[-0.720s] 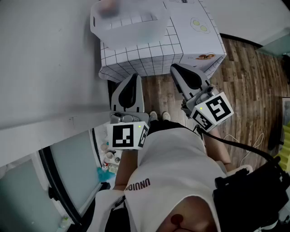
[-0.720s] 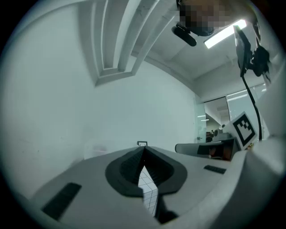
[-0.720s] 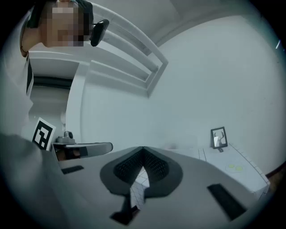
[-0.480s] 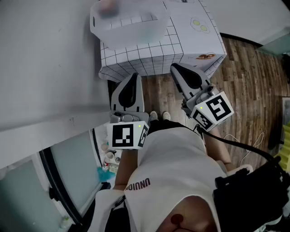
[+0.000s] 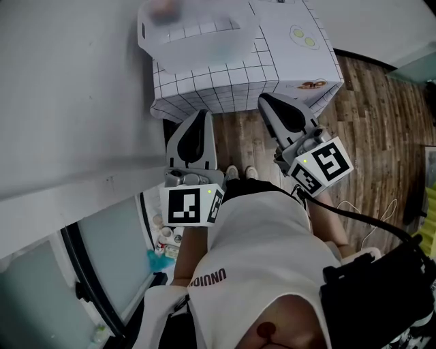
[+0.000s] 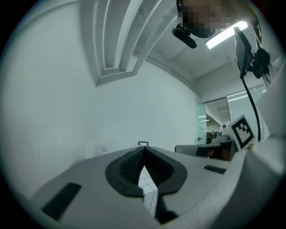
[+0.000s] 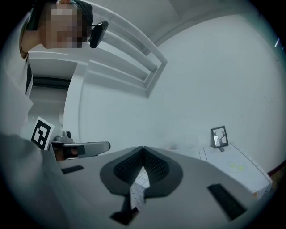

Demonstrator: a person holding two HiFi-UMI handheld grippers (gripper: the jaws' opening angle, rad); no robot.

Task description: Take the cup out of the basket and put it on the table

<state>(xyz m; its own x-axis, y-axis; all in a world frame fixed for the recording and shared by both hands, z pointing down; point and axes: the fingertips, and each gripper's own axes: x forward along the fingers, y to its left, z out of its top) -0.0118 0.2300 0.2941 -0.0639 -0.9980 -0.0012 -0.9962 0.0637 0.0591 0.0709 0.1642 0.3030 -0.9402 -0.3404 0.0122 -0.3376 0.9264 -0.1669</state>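
You hold both grippers low and close to your body, on the near side of the table (image 5: 272, 65), over the wooden floor (image 5: 368, 116) and not over the tabletop at all. I read that as a ready pose — the reach for the basket has not begun. Your left gripper (image 5: 199, 117) points at the table's near left corner. Your right gripper (image 5: 267, 102) points at its near edge, further right. Each has its jaws pressed together tip to tip, with nothing between them. In each gripper view only the table's gridded cloth shows through the slit below the tips. One pair would have to spread before it could take the cup.

The basket (image 5: 204, 49), pale and translucent, sits on the table's far left part, well apart from both grippers. A pinkish shape (image 5: 162, 8) lies inside it, toward the table's far left corner. I judge that to be the cup, though it is too blurred to be sure, and it is not yet out of the basket.

By count there are two grippers, one basket, one likely cup and one table. One small picture frame (image 7: 219, 137) stands at the table's far side, and two green round marks (image 5: 300, 36) sit on the table's right part.
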